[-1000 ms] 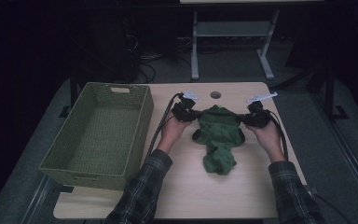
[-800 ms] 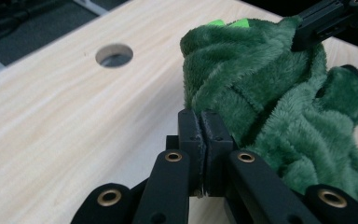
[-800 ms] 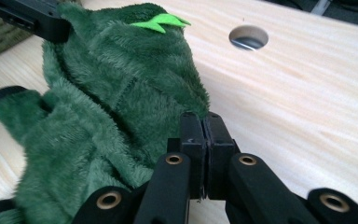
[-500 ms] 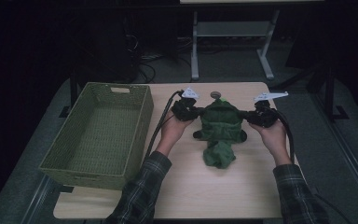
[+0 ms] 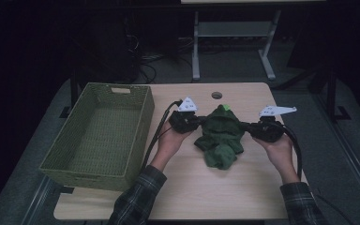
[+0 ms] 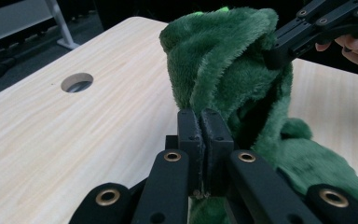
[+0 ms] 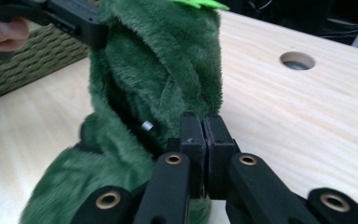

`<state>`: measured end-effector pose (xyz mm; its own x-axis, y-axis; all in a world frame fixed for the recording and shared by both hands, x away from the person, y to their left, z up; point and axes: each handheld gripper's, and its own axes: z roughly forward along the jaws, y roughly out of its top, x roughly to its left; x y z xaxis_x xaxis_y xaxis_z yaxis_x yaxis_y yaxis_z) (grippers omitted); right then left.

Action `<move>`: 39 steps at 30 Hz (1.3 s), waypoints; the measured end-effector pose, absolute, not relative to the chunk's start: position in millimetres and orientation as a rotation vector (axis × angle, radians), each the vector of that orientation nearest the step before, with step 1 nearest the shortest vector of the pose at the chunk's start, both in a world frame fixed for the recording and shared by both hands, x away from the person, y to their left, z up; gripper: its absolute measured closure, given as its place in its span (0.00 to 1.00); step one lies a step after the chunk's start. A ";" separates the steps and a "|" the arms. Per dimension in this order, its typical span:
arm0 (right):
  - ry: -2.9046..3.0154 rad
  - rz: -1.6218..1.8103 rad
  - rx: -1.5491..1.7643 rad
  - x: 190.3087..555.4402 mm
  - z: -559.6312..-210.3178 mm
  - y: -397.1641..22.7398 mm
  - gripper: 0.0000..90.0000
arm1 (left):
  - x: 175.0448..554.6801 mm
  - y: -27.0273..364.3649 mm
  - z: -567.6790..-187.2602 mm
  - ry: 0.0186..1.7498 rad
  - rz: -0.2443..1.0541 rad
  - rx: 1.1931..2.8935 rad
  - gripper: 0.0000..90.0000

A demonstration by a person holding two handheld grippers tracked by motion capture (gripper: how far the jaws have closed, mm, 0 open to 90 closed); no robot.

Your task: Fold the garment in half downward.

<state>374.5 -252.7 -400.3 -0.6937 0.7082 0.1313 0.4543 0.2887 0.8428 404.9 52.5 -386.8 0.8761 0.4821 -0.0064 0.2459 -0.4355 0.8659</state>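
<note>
So both claws are clamped onto the fuzzy green garment (image 5: pixel 221 136): left claw (image 5: pixel 198 123) pinching its left side, right claw (image 5: pixel 246 125) pinching its right side, jaws squeezed tight on the plush. It's stretched between them near the far edge of the tabletop (image 5: pixel 192 192), lower part drooping onto the wood. Green woven basket (image 5: pixel 102 133) sits along the left edge.

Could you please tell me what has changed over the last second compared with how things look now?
Both claws, left and right, keep their grip on the fuzzy green plush garment and have drawn slightly apart and away from the person, stretching its top edge. The woven olive-green basket and pale wooden table are unchanged.
</note>
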 end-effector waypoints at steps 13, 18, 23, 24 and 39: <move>2.361 1.357 0.966 334.7 -415.3 -247.5 0.97 | 365.9 57.4 -403.9 0.414 0.282 2.066 0.97; 2.399 1.338 0.955 323.9 -425.0 -245.5 0.97 | 356.3 59.6 -411.4 0.400 0.263 2.084 0.97; 2.419 1.351 0.949 316.1 -431.7 -247.1 0.97 | 348.3 59.5 -421.1 0.387 0.244 2.111 0.97; 2.417 1.359 0.950 314.6 -433.0 -247.5 0.97 | 346.8 59.0 -423.1 0.382 0.239 2.120 0.97; 2.501 1.227 0.934 303.9 -458.2 -241.6 0.96 | 336.0 51.5 -462.1 0.358 0.163 2.234 0.97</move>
<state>303.9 -241.6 -458.2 -0.7794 0.6199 0.0912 0.4515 0.4548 0.7677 336.0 51.5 -462.1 0.9505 0.3107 -0.0047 0.2004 -0.6016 0.7732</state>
